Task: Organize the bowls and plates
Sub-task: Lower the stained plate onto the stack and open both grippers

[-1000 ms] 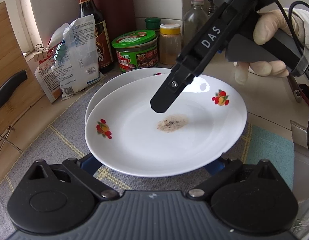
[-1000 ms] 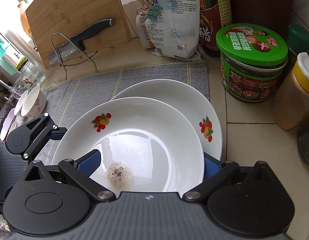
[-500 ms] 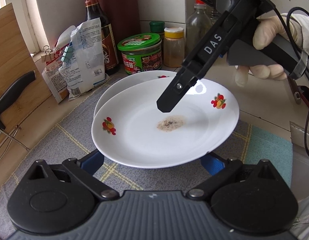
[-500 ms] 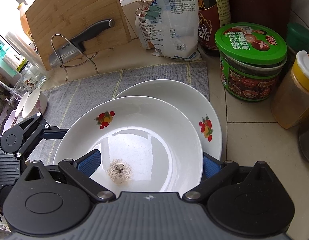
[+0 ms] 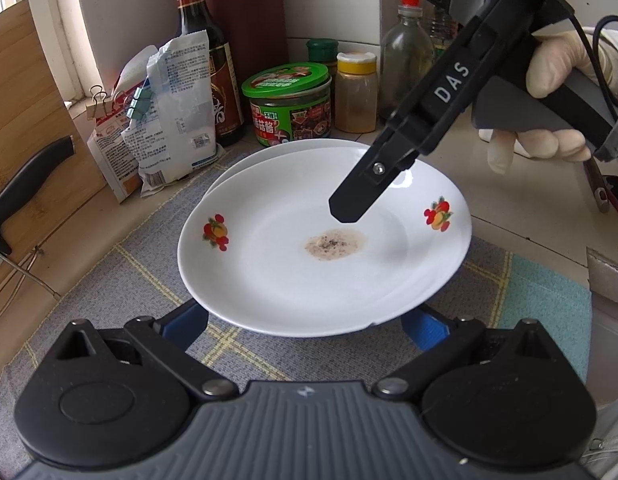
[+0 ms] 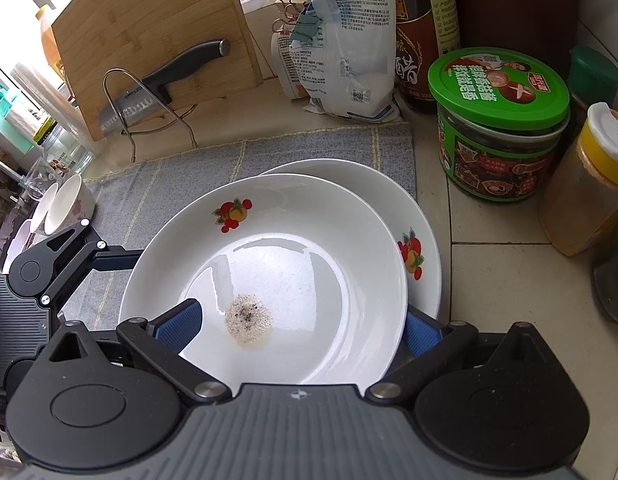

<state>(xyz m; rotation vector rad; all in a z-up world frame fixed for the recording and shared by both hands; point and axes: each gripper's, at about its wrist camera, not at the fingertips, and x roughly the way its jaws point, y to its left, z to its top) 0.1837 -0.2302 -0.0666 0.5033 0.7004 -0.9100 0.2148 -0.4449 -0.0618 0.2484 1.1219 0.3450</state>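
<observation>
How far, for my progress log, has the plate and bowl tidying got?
Done: the speckled top plate sits on the second plate on the grey cloth, off-centre. In hand: the right gripper, open, has one finger over the top plate's rim; the left gripper is open at its near edge. Left: probably squaring the stack, and the small bowls by the cloth's edge, which nothing is touching.

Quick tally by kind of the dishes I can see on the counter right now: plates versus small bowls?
Plates: 2, the top plate resting on the lower plate
Small bowls: 2, at the left edge, on their sides
Total: 4
</observation>
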